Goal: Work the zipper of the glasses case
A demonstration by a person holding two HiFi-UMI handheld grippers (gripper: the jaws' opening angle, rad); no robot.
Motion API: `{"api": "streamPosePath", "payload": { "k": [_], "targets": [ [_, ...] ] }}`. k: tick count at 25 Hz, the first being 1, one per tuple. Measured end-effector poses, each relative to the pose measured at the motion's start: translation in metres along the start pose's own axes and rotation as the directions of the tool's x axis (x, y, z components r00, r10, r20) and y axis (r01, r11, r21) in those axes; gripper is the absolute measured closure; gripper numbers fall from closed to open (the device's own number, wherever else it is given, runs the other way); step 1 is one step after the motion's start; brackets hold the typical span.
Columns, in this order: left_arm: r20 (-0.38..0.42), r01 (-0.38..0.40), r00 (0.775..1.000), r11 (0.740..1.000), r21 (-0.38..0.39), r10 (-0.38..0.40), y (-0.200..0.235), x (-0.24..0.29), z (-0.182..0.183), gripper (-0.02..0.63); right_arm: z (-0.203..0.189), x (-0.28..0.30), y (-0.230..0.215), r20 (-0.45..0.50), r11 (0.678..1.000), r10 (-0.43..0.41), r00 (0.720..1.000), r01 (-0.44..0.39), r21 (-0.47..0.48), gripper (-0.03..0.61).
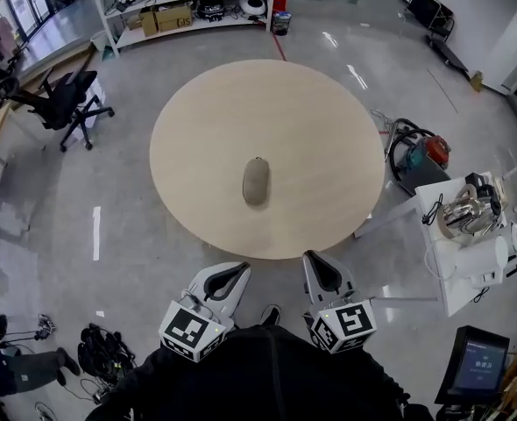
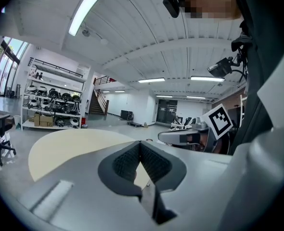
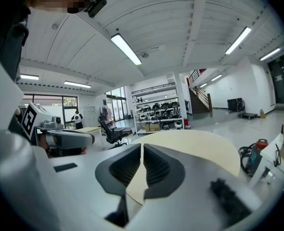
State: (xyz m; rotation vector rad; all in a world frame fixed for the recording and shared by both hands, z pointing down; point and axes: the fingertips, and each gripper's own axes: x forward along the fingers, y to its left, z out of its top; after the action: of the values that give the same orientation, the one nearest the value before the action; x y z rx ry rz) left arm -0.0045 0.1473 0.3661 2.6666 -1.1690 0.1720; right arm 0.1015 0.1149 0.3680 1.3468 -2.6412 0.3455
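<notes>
Lab hall, equipment-laden shelving

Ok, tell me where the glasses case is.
In the head view the glasses case lies alone near the middle of the round table, ahead of the left gripper and right gripper.

left gripper: held low, close before the person's torso, jaws pointing forward and pressed together tip to tip, nothing between them. right gripper: just beside the left one, level and roughly parallel, jaws likewise drawn together at the tips, empty.
</notes>
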Motion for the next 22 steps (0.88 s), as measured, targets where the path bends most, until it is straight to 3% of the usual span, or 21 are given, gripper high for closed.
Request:
{"api": "streamPosePath", "payload": {
  "k": [8, 22],
  "targets": [
    [-0.03, 0.034, 0.999, 0.999, -0.033, -0.035, 0.016, -0.007, -0.013, 0.607, -0.006, 0.014, 0.022, -0.028, 0.997, -0.023, 0.999, 0.021, -0.071, 0.558],
    [-0.022, 0.055, 0.998, 0.998, -0.03, -0.056, 0.033, 0.002, -0.005, 0.607, 0.006, 0.026, 0.016, -0.018, 0.995, -0.067, 0.998, 0.066, -0.07, 0.558]
  ]
}}
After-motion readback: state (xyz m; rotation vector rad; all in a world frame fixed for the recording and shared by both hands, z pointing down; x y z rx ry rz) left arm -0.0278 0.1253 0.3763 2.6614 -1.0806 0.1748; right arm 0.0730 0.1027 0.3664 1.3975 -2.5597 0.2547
